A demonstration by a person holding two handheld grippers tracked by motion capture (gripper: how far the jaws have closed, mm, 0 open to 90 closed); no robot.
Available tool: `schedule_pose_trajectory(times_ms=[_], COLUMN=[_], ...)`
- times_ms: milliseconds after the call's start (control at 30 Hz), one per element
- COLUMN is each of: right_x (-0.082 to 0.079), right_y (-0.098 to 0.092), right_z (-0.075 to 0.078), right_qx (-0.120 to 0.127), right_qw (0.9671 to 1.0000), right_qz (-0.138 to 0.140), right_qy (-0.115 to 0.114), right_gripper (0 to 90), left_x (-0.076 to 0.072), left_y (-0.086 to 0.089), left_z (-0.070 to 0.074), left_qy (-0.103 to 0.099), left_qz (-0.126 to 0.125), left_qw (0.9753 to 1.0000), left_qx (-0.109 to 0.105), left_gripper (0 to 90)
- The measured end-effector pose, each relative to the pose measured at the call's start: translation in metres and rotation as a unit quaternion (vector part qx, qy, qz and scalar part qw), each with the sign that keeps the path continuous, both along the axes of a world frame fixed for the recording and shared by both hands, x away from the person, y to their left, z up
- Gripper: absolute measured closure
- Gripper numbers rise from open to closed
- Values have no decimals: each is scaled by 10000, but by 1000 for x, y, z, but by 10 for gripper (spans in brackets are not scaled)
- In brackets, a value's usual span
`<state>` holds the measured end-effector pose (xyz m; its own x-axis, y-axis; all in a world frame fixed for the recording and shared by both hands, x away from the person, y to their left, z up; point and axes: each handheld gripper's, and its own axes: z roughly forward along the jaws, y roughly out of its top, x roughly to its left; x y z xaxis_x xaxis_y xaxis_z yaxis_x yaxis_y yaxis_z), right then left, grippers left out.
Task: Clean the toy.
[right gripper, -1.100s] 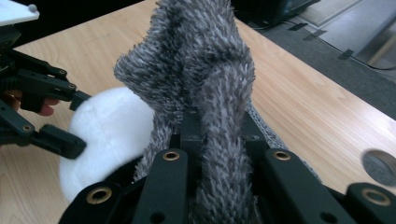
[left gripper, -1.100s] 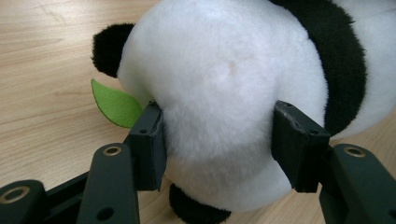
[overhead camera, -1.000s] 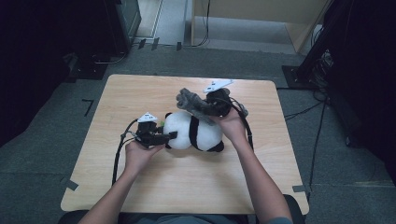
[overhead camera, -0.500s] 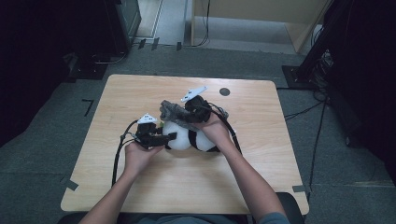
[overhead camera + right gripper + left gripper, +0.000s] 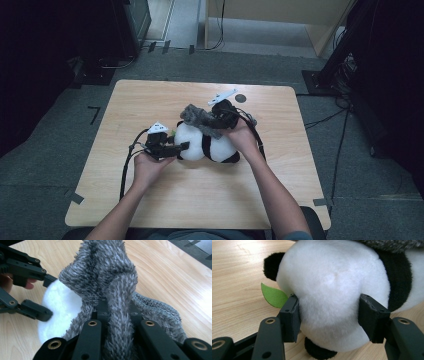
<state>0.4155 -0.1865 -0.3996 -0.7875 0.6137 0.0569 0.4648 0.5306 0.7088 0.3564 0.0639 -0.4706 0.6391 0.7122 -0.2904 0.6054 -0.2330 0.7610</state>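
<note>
A black-and-white panda plush (image 5: 212, 147) lies in the middle of the wooden table (image 5: 150, 100). My left gripper (image 5: 176, 147) grips its white head (image 5: 329, 297) from the left, the pads (image 5: 290, 316) pressing into the fur on both sides. A green felt leaf (image 5: 273, 296) sticks out beside the left pad. My right gripper (image 5: 216, 120) is shut on a fuzzy grey cloth (image 5: 196, 117), which drapes over the top of the panda. In the right gripper view the grey cloth (image 5: 110, 277) bunches up between the jaws, with the panda's white fur (image 5: 60, 307) beneath it.
A small black disc (image 5: 241, 98) sits on the table behind the right gripper. Cables (image 5: 125, 165) trail from both grippers toward the near edge. Dark stands and cables (image 5: 345, 75) surround the table on the floor.
My right gripper has carried the grey cloth left and down onto the panda, then eased slightly back to the right. The left gripper has held still on the head.
</note>
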Motion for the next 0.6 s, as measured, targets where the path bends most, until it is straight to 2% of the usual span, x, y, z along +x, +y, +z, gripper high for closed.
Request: schedule_pose_trajectory(times_ms=[167, 533, 600], right_x=[1, 0, 1], right_y=[-14, -56, -65], right_z=[3, 4, 5], right_qx=[60, 413, 496], right_qw=[9999, 9983, 9977], right_qz=[-123, -396, -452], right_qy=[-29, -104, -33], right_gripper=[799, 797, 798], left_x=[0, 1, 1], left_y=[0, 1, 2], left_z=[0, 0, -1], left_qy=[11, 49, 67], left_qz=[-7, -28, -19], left_qw=[10000, 10000, 9999], left_qx=[-19, -75, -76], left_gripper=[403, 404, 403])
